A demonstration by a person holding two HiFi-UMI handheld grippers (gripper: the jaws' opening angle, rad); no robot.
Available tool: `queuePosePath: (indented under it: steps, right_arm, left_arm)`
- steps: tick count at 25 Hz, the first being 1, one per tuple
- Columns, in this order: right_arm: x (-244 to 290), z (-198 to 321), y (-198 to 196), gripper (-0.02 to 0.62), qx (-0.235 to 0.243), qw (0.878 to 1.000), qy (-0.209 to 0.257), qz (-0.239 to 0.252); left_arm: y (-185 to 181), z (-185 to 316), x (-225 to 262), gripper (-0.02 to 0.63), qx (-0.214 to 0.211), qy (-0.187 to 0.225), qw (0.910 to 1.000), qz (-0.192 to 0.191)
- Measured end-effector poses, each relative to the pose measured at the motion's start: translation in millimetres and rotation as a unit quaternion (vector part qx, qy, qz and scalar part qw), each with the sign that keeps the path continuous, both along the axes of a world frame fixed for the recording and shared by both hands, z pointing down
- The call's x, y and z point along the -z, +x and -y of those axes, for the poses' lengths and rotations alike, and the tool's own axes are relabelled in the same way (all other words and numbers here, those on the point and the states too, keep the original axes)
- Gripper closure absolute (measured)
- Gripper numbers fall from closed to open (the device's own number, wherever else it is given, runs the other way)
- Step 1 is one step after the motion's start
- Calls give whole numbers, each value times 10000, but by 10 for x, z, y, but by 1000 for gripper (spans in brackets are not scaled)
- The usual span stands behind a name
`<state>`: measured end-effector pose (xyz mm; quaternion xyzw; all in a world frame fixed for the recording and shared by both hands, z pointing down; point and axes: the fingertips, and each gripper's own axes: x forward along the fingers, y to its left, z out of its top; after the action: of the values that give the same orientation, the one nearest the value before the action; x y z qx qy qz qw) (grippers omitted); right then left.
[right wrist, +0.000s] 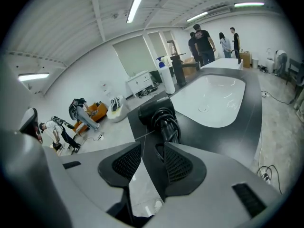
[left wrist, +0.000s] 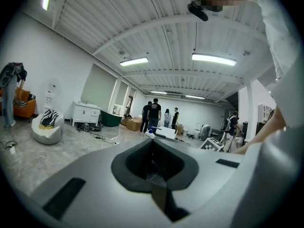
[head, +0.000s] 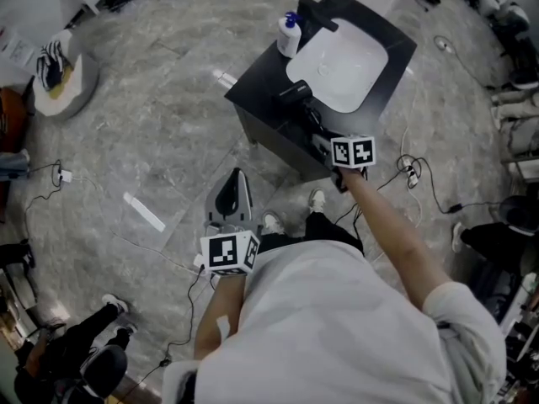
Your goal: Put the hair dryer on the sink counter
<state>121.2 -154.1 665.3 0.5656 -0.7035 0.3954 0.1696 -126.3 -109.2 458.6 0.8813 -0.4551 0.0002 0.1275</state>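
The grey marbled floor point(head: 168, 141) fills most of the head view, with cables point(head: 414, 173) trailing across it to the right of the counter. A black sink counter point(head: 261, 91) stands on it ahead of the person, and a white basin point(head: 341, 61) is sunk into its top. A black tap point(head: 317, 13) sits at the far end of the basin, and a white soap bottle point(head: 289, 34) with a blue cap stands just beside it.

The hair dryer point(head: 301, 101) is black and lies on the counter top, on the dark strip between the basin and the near edge, with its cord wound round the handle. In the right gripper view the hair dryer point(right wrist: 156, 113) lies flat just beyond the jaw tips, with its barrel pointing away.

The person's right arm reaches out to the counter, and the right gripper point(head: 322, 137) points down at the handle end of the dryer. The right gripper point(right wrist: 148, 151) has its jaws apart: floor and counter edge show through the gap, and no pad presses on anything.

The left gripper point(head: 236, 179) hangs back over the floor, well apart from the counter, near the person's shoes point(head: 271, 222). The left gripper point(left wrist: 154, 146) has its jaws closed together with nothing between them, and it faces across the room towards a group of people point(left wrist: 153, 114) standing far off.
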Motion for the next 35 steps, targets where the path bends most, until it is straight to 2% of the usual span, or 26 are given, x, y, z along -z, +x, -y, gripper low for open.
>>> queuePosePath:
  steps: [2,10,22,27,35]
  right_arm:
    - [44,5,-6,443,-62,9999,87,-15]
    - [311,-53,-70,468,-207,9987,459,54]
    - [778,-121,-169,517,-162,9949,993,72]
    - [1054,-169,-280,525,25,9908,1344,140]
    - [1532,-240,-342,532,416,9792,1987,-66]
  left_arm:
    - [-12,12,-11,604,-14,11,10000,8]
    - [7,52,-16,604,-158,63,9999,4]
    - [125,58,-96,604,-261,-64,9996,-9]
    - [183,58,-118,604,-248,-104,9996,6]
    - [339,95,-57,604,-169,-63,9998,64]
